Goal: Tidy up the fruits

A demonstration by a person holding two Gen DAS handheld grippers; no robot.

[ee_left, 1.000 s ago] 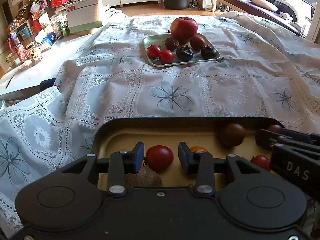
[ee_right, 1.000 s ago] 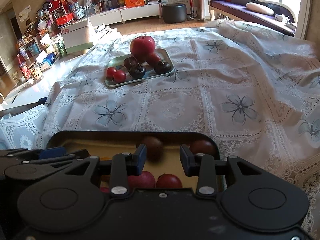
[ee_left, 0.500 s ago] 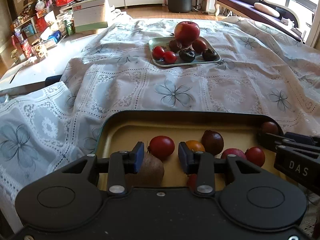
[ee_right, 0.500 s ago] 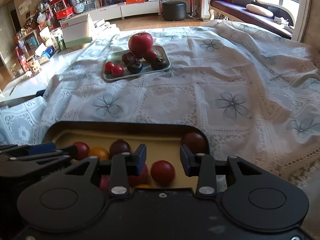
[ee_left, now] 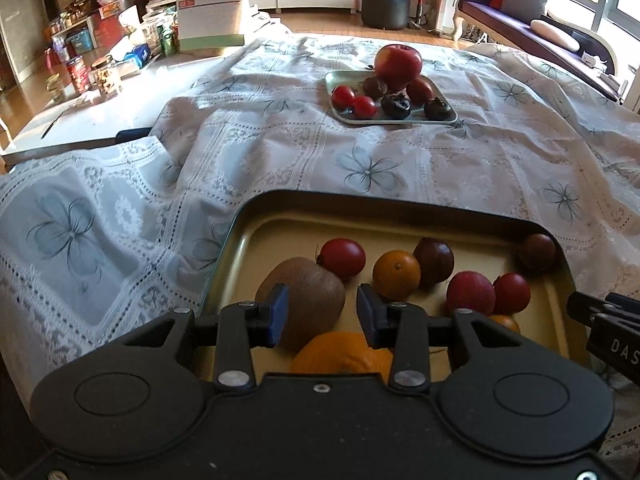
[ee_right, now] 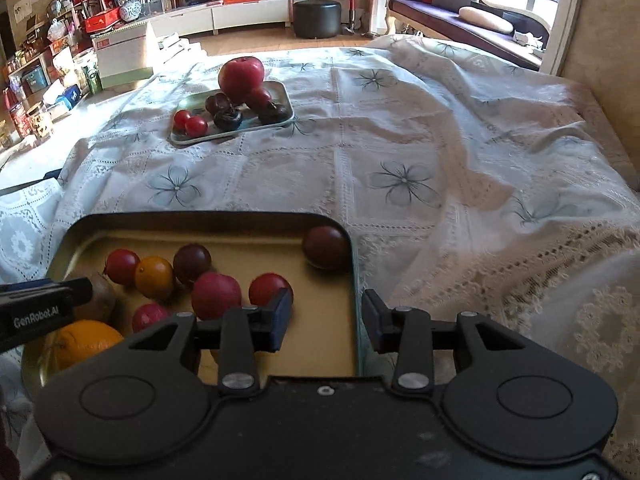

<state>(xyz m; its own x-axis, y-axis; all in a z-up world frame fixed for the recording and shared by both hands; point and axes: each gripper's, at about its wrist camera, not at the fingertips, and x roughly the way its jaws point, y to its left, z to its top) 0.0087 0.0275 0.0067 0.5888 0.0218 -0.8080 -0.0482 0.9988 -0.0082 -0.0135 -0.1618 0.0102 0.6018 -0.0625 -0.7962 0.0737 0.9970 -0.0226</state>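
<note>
Two open, empty grippers, left (ee_left: 319, 309) and right (ee_right: 326, 320), hover over your near tray (ee_left: 400, 206), where the kiwi (ee_left: 302, 300) by the left rim looks soft, light, best pinched gently across its middle.

The near tray (ee_left: 256, 216) is crowded along its middle: a kiwi (ee_left: 308, 300), a big orange (ee_left: 340, 356) and small round fruits touch or nearly touch. Its far strip is bare, except one dark fruit (ee_right: 325, 247) in the far right corner. Between this tray and the far tray (ee_right: 288, 100), the tablecloth (ee_right: 400, 152) lies open.
</note>
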